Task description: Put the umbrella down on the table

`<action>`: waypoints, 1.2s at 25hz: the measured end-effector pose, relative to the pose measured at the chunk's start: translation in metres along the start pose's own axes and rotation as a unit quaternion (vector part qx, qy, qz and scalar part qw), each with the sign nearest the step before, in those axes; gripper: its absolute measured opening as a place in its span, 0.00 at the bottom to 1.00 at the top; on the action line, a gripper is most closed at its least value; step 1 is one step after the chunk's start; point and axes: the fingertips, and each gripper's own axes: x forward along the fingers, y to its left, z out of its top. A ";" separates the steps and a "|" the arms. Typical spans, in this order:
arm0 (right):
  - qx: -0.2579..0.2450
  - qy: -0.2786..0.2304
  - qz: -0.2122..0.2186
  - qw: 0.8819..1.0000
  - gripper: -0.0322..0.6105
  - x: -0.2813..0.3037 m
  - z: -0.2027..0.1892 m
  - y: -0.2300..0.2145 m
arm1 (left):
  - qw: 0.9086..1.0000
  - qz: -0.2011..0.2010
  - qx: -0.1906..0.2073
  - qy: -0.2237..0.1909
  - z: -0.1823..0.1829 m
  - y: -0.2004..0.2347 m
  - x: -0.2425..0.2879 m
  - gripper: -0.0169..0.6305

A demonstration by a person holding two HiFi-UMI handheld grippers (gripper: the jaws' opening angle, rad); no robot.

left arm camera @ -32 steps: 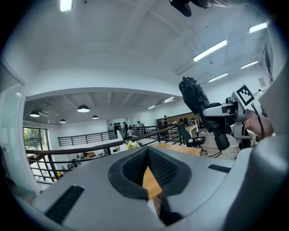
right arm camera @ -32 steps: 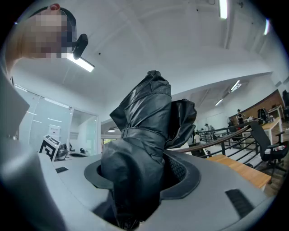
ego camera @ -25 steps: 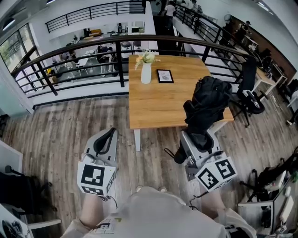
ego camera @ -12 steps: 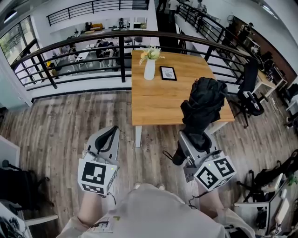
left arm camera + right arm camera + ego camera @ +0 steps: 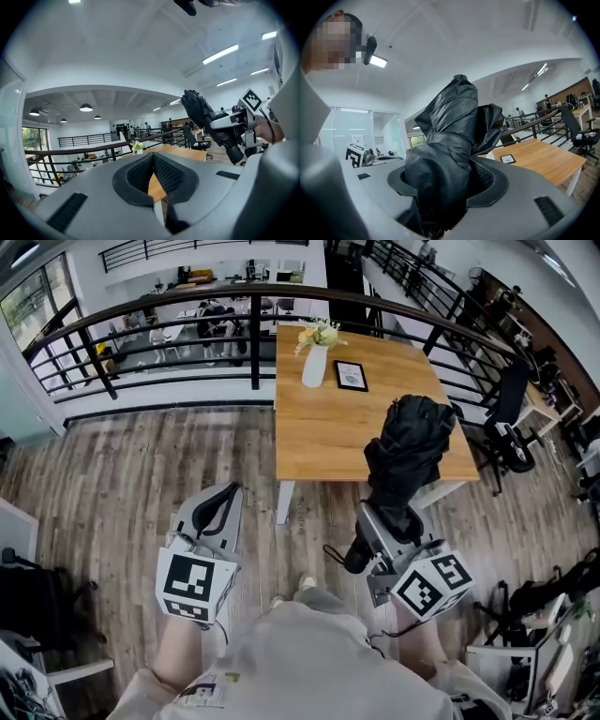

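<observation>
Gripping the folded umbrella point(image 5: 410, 448) around its lower wraps, the right tool point(image 5: 386, 521) sits at the lower right of the head view with its jaws clamped on black fabric. The stubby handle end pokes back toward the person. At lower left the left tool point(image 5: 221, 512) has its jaws together on nothing.

The umbrella is a short black collapsible one, loosely bundled, with one strap cinching creased, slightly glossy folds that billow out above it. It is carried in the air, slanting up and forward, and its top overlaps the near right corner of the wooden tabletop point(image 5: 337, 432) in the frame.

The hold looks to be mostly on slack cloth, so the bundle could slide or sag on release. Set too close to that corner, it may roll off. Farther back, a sweeping approach could knock the white vase point(image 5: 316, 365) or the small picture frame point(image 5: 352, 377).
</observation>
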 end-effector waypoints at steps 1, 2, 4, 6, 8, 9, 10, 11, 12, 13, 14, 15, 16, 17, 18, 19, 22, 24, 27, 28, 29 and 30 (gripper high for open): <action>0.005 0.003 0.004 1.000 0.48 0.005 -0.002 -0.001 | 1.000 0.002 -0.002 0.000 -0.001 0.003 0.002 0.05; 0.008 0.006 0.008 1.000 0.48 0.010 -0.003 -0.002 | 1.000 0.005 -0.004 0.000 -0.002 0.006 0.004 0.05; 0.011 0.011 0.012 1.000 0.48 0.020 -0.005 -0.007 | 1.000 0.011 -0.008 0.004 -0.004 0.012 0.011 0.05; 0.011 0.016 0.018 1.000 0.48 0.031 -0.008 -0.013 | 1.000 0.015 -0.011 0.010 -0.008 0.016 0.017 0.05; 0.006 0.023 0.026 0.999 0.48 0.046 -0.011 -0.019 | 1.000 0.019 -0.008 0.016 -0.012 0.021 0.025 0.05; 0.001 0.028 0.031 0.999 0.48 0.055 -0.013 -0.021 | 1.000 0.020 -0.001 0.022 -0.014 0.025 0.031 0.05; -0.005 0.033 0.037 0.999 0.48 0.067 -0.014 -0.024 | 0.999 0.021 0.007 0.029 -0.017 0.031 0.038 0.05; -0.010 0.038 0.042 0.998 0.48 0.081 -0.015 -0.026 | 0.999 0.023 0.013 0.037 -0.019 0.038 0.047 0.05; -0.012 0.043 0.047 0.998 0.48 0.095 -0.014 -0.028 | 0.999 0.025 0.016 0.045 -0.021 0.047 0.057 0.05; -0.012 0.046 0.052 0.998 0.48 0.109 -0.013 -0.031 | 0.998 0.027 0.016 0.052 -0.022 0.056 0.066 0.05; -0.010 0.049 0.058 0.997 0.48 0.120 -0.013 -0.034 | 0.998 0.028 0.015 0.057 -0.024 0.062 0.074 0.05; -0.008 0.051 0.063 0.997 0.48 0.128 -0.015 -0.036 | 0.998 0.030 0.013 0.062 -0.026 0.064 0.079 0.05; -0.006 0.054 0.069 0.996 0.48 0.132 -0.018 -0.038 | 0.997 0.032 0.014 0.066 -0.028 0.065 0.082 0.05; -0.006 0.057 0.073 0.996 0.48 0.135 -0.021 -0.041 | 0.997 0.034 0.016 0.069 -0.030 0.063 0.085 0.05; -0.006 0.059 0.077 0.995 0.48 0.136 -0.024 -0.044 | 0.997 0.037 0.018 0.071 -0.032 0.061 0.088 0.05; -0.006 0.061 0.080 0.995 0.48 0.137 -0.027 -0.047 | 0.997 0.038 0.020 0.071 -0.034 0.059 0.090 0.05; -0.011 0.059 0.085 0.995 0.48 0.140 -0.033 -0.055 | 0.996 0.037 0.017 0.073 -0.042 0.055 0.099 0.05; -0.016 0.058 0.084 0.995 0.48 0.152 -0.033 -0.063 | 0.996 0.035 0.014 0.075 -0.045 0.059 0.115 0.05; -0.013 0.064 0.080 0.995 0.48 0.185 -0.027 -0.089 | 0.997 0.022 0.018 0.077 -0.041 0.071 0.159 0.05; -0.011 0.065 0.077 0.995 0.48 0.198 -0.025 -0.100 | 0.997 0.016 0.023 0.078 -0.039 0.076 0.177 0.05; -0.008 0.065 0.075 0.995 0.48 0.209 -0.022 -0.110 | 0.996 0.011 0.028 0.080 -0.037 0.080 0.193 0.05; -0.005 0.065 0.072 0.995 0.48 0.220 -0.020 -0.120 | 0.996 0.007 0.033 0.084 -0.037 0.084 0.208 0.05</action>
